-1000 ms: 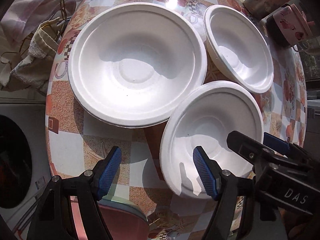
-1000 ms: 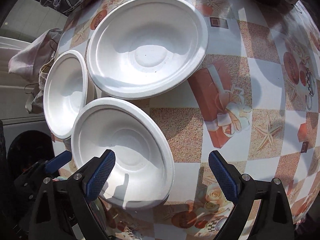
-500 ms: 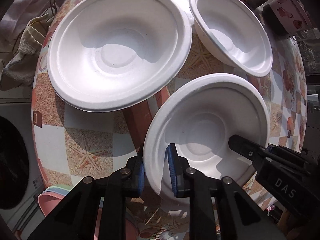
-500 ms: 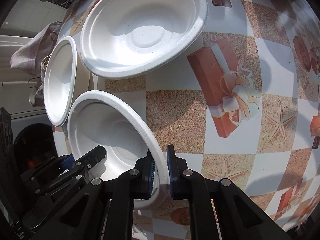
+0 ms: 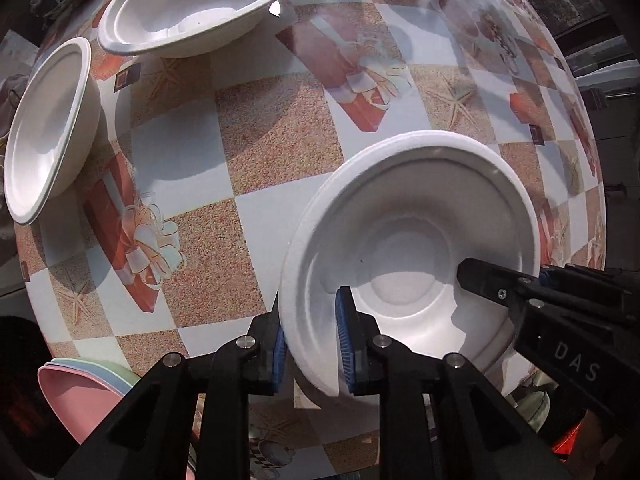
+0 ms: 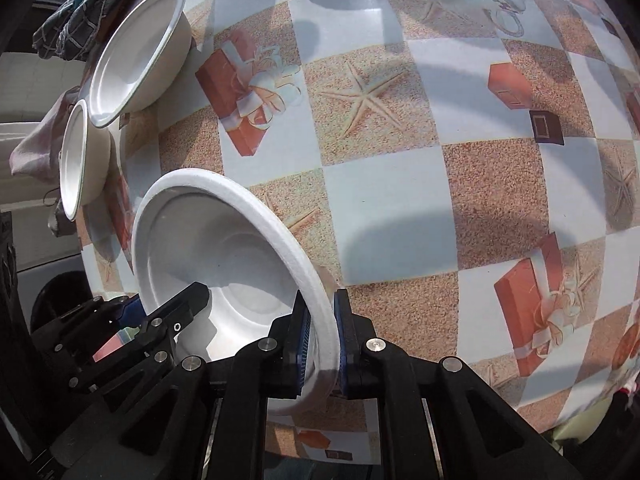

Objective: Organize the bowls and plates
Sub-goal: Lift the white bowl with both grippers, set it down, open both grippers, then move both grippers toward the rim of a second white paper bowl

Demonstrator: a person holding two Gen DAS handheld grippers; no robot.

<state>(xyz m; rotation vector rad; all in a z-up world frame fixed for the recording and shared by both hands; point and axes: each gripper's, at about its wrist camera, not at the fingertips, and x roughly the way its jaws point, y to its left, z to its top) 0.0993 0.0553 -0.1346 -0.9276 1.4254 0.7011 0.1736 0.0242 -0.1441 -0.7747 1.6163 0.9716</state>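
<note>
Both grippers clamp the same white foam bowl (image 5: pixel 412 248), one on each side of its rim. The left gripper (image 5: pixel 310 338) has its blue pads nearly together on the rim's left edge, and the right gripper (image 6: pixel 320 330) pinches the opposite edge the same way. Each view shows the other gripper as a black arm reaching over the far rim, its pads mostly hidden behind the bowl wall. The bowl seems lifted off the tablecloth (image 5: pixel 280 132), though its underside is hidden in both views, so contact cannot be ruled out. Two more white bowls sit well apart from it near the far table edge: a big bowl (image 5: pixel 196 4), cut off at the top in the left view but whole in the right, and a small bowl (image 5: pixel 48 124). Only the left view shows pastel plates (image 5: pixel 84 392) low at the left, partly behind the gripper frame; only the right shows plaid cloth (image 6: pixel 76 12) beyond the table.
</note>
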